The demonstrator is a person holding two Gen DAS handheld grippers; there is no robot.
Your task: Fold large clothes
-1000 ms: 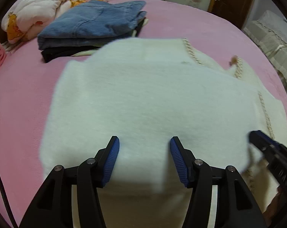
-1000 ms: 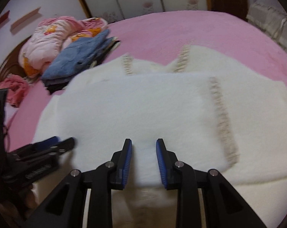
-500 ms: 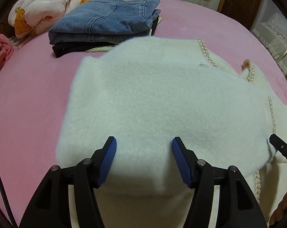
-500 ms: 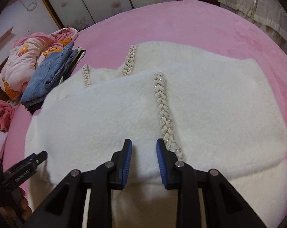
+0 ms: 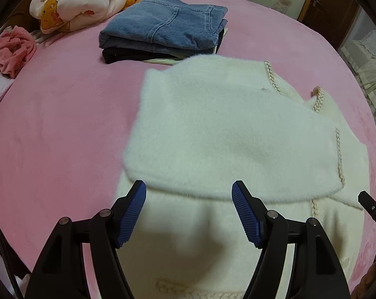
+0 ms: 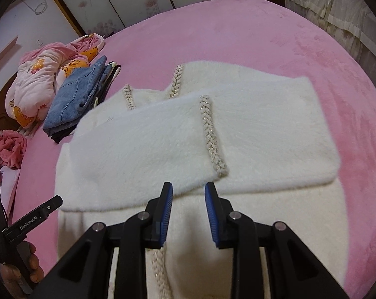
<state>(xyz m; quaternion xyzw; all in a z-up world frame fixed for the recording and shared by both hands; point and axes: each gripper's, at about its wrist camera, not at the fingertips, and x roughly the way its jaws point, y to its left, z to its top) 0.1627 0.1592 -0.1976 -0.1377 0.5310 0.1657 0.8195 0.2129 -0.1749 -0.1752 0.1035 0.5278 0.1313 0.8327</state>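
1. Cream-white fluffy garment with braided trim point(image 6: 163, 149) lies spread on the pink bed point(image 6: 262, 37), toward its near edge; the lower part is doubled up over the body, and the folded hem edge sits just beyond both claws.
2. Left claw point(image 5: 189, 205) hangs above the garment with its blue pads well spread and opening; no cloth is between them, and the fold edge lies just beyond the pad tips.
3. Right claw point(image 6: 188, 205) has its pads narrowly apart, and nothing looks pinched between them; the braided strip point(image 6: 211, 137) ends just beyond its tips.
4. Judged from this, one fold is laid and the cloth is let go; the sides are not yet folded in.
5. Risk: the thick pile is springy, so the loose flap could creep open or slide askew if a claw brushes it.
6. Risk: a pad could snag the braided trim and drag the top layer out of line.
7. Risk: a shallow pinch may catch only the upper layer, leaving the one beneath behind.
8. Folded blue jeans stack point(image 5: 163, 32) at the far side touches the garment's far corner; a wide sweep could bump it.
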